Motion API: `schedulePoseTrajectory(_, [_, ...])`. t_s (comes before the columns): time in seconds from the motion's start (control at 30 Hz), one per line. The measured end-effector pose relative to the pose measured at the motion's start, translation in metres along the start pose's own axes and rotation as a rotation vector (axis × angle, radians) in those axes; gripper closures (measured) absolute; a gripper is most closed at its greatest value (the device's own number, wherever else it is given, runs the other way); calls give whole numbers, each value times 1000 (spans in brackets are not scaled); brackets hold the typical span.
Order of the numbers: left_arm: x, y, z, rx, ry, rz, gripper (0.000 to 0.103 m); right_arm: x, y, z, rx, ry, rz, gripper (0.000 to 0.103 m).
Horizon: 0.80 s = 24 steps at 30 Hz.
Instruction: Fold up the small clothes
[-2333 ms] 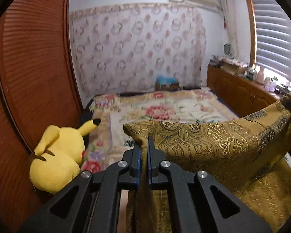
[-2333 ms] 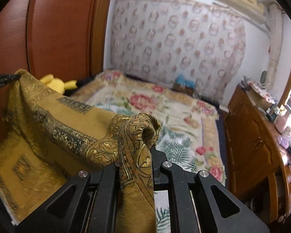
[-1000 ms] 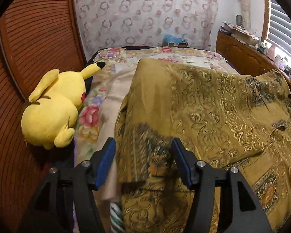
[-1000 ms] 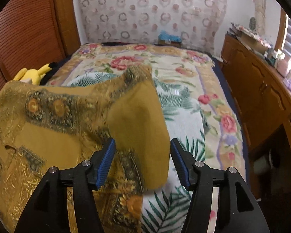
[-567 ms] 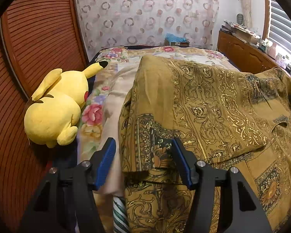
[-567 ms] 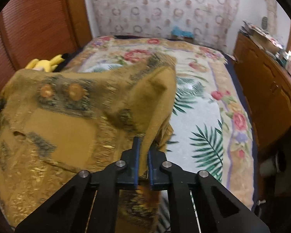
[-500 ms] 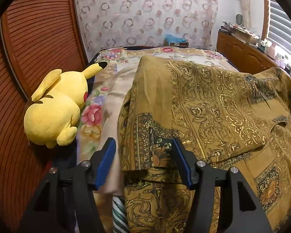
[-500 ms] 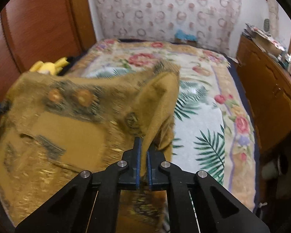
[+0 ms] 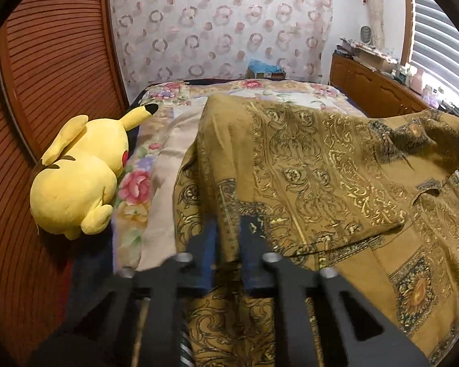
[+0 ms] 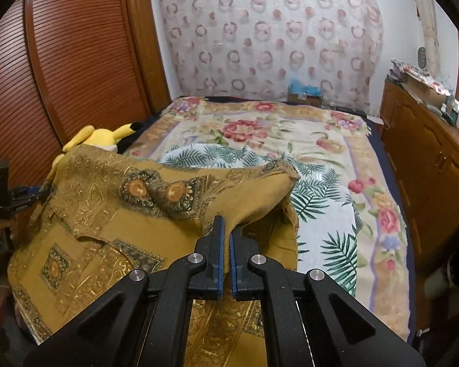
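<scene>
The gold patterned cloth [image 9: 321,165] lies spread over the near end of the bed [image 10: 336,153], on top of the floral bedspread [image 10: 260,128], w/ its upper layer folded over the lower one.

Left gripper [image 9: 228,244]: its blue-padded fingers [image 9: 206,244] are closing in on the cloth's near-left edge; a vertical ridge of the fabric stands between them, and the pads look to be pressing it from both sides. The frame is motion-blurred here, so the contact is not crisp.

Right gripper [image 10: 225,244]: fingers [image 10: 218,244] together, clamped on the cloth's near-right edge. The fabric is pulled up into a tented fold from that pinch, w/ a loose corner drooping toward the fern-print part of the bedspread just right of the cloth.

Rel. to the cloth:
- yellow plush toy [image 9: 79,177] sits just left of it, at the bed's left edge, against the slatted wooden wardrobe [image 9: 52,70].
- a pale beige garment [image 9: 165,183] lies partly under the cloth's left side, btw cloth and plush.
- wooden cabinet [image 10: 428,165] stands well right of it, beyond the bed's far side.
- patterned curtain [image 10: 269,36] hangs on the wall far behind it.

In the right wrist view the left gripper [image 10: 6,195] shows at the cloth's far-left corner.
</scene>
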<state>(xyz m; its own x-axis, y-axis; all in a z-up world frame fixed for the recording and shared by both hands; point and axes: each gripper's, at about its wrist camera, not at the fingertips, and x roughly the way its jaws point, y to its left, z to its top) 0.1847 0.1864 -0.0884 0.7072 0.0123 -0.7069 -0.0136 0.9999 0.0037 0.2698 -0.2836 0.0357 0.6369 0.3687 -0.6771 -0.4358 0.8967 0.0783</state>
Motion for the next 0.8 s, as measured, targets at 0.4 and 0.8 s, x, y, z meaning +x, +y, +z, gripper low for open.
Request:
schedulePoseTrajectory(0.4, [-46, -2, 5, -72, -95, -101, 103, 17, 8, -14, -14, 29, -54, 103])
schedulePoseTrajectory(0.8, [-104, 12, -6, -127, -173, -147, 103, -46, 12, -2, -1, -69, -81, 103])
